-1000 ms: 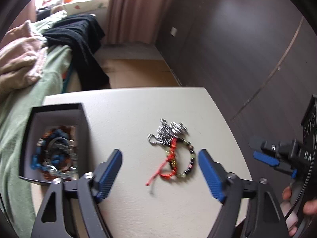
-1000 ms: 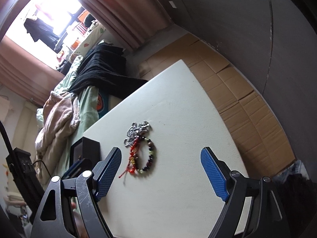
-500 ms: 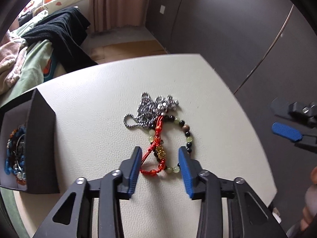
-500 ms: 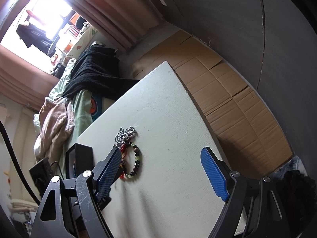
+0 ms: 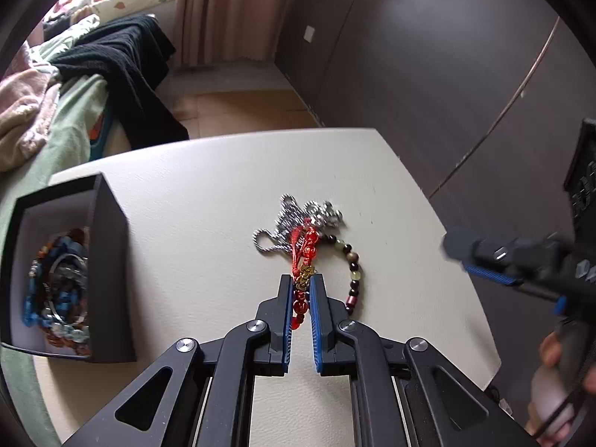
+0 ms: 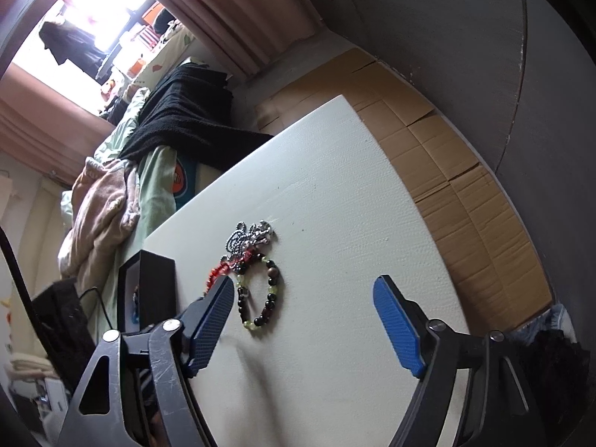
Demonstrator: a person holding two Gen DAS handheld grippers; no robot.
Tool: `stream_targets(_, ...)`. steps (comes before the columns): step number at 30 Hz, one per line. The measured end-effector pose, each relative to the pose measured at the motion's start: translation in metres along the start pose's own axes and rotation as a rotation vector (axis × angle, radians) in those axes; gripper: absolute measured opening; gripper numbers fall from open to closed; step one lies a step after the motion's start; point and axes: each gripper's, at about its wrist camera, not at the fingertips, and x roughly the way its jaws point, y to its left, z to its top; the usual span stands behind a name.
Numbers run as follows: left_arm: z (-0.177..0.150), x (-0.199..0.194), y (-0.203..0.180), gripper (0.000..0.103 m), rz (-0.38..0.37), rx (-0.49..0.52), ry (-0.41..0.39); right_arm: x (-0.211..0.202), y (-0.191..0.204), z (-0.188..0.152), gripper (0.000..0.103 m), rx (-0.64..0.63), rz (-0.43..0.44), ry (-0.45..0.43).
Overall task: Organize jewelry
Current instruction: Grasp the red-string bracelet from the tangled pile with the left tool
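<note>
My left gripper (image 5: 301,284) is shut on a red cord bracelet (image 5: 302,257) with red beads and a gold charm, low over the white table (image 5: 193,231). A silver chain (image 5: 294,219) lies tangled at the bracelet's far end. A bracelet of dark and green beads (image 5: 354,272) lies just to the right, touching the pile. A black jewelry box (image 5: 108,272) with several beaded bracelets inside stands at the left. My right gripper (image 6: 303,301) is open and empty above the table; the bead bracelet (image 6: 270,294) and silver chain (image 6: 249,240) lie ahead of it, and the box (image 6: 149,287) is beyond its left finger.
A bed with green bedding (image 5: 63,111), a black garment (image 5: 126,70) and a pink blanket (image 5: 26,108) borders the table's left side. Dark wardrobe doors (image 5: 428,74) stand to the right. Cardboard (image 6: 447,171) covers the floor past the table's far edge.
My left gripper moved forward over the pile and closed from wide open onto the red cord bracelet. My right gripper stayed open and shifted slightly.
</note>
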Motion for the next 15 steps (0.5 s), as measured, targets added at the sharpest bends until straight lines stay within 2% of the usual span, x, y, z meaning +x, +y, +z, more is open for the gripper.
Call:
stream_targets(4, 0.003, -0.012, 0.008, 0.009, -0.014, -0.02, -0.023, 0.012, 0.011, -0.003, 0.063, -0.025, -0.011, 0.02)
stream_targets(8, 0.005, -0.024, 0.022, 0.009, -0.009, -0.05, -0.045, 0.024, 0.021, -0.006, 0.051, -0.048, -0.021, 0.037)
stream_targets(15, 0.011, -0.04, 0.049, 0.009, 0.001, -0.119, -0.078, 0.041, 0.042, -0.01, 0.035, -0.089, 0.006, 0.064)
